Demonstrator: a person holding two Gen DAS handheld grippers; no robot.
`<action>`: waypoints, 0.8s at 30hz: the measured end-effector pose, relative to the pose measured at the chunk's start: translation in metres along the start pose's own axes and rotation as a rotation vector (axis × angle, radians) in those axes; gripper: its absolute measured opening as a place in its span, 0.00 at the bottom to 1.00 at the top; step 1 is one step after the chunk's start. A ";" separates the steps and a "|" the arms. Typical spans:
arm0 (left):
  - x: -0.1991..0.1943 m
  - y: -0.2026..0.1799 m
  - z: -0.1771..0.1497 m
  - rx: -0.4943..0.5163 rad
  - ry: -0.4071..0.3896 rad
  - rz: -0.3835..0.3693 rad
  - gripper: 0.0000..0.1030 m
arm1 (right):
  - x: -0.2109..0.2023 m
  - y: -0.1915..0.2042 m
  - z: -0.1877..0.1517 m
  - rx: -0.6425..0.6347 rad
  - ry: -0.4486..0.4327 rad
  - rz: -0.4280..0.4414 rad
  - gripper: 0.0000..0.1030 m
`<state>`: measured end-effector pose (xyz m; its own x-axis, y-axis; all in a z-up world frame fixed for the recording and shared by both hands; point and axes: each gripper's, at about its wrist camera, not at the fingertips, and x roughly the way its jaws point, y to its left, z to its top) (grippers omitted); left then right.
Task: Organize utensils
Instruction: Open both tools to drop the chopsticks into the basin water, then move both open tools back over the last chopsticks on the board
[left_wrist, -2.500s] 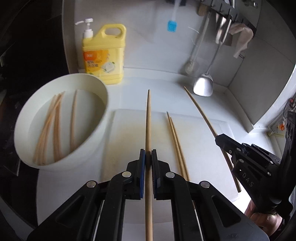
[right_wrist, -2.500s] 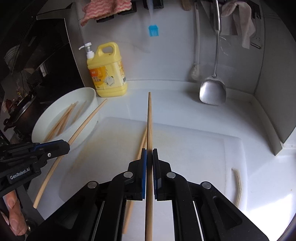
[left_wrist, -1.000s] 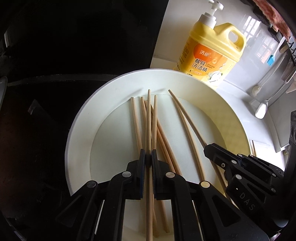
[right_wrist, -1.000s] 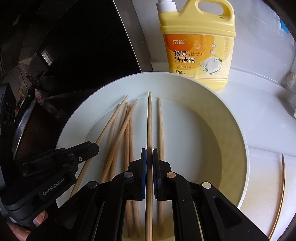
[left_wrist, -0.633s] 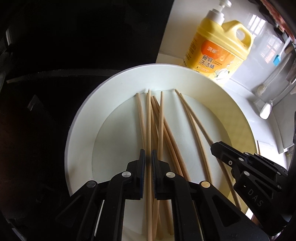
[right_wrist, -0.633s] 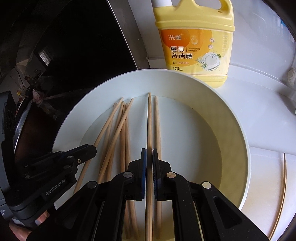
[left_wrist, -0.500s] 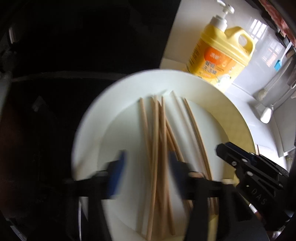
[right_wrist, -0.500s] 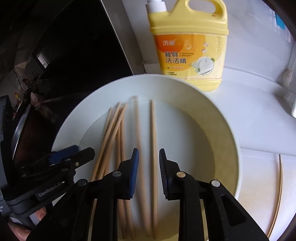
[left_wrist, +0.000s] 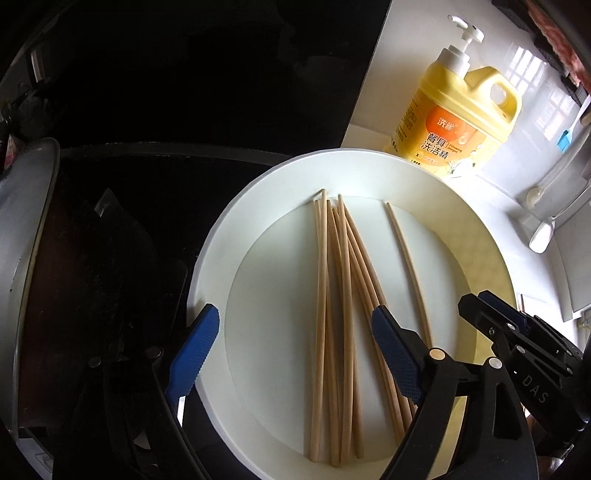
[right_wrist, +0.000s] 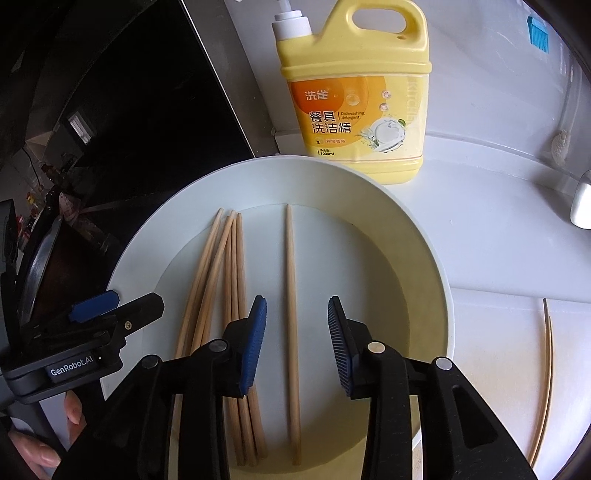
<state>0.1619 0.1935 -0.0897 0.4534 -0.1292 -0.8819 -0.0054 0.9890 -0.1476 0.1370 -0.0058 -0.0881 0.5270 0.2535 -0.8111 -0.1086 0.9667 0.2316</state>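
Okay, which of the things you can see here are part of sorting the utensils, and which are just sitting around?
Part of the job:
- chopsticks lying in the white bowl
- lone chopstick between the right gripper's open jaws, untouched
- loose chopsticks on the cutting board
- left gripper, open

Just lying about:
- yellow detergent bottle
- blue brush

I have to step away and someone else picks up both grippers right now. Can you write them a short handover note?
Left gripper: open, jaws have just been opening, nothing held; the bundle of chopsticks lies loose beneath it.
Right gripper: open, jaws have just been opening; the single chopstick lies free on the bowl floor.
Both hover over the white bowl, which stands in front of the yellow detergent bottle.
Done: these chopsticks are in the bowl.
Left: a pair of chopsticks remains on the cutting board, right of the bowl.
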 end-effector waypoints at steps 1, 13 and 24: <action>0.000 0.000 0.000 -0.001 0.000 0.000 0.81 | -0.001 0.000 0.000 0.001 -0.002 -0.002 0.37; -0.014 0.003 0.003 0.002 -0.032 -0.018 0.85 | -0.012 0.004 -0.003 -0.004 -0.022 -0.040 0.52; -0.028 0.004 0.001 0.014 -0.051 -0.047 0.87 | -0.029 0.009 -0.009 -0.004 -0.039 -0.089 0.59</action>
<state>0.1504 0.2009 -0.0649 0.4975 -0.1720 -0.8502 0.0291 0.9829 -0.1818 0.1131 -0.0036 -0.0677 0.5672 0.1655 -0.8068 -0.0636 0.9855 0.1574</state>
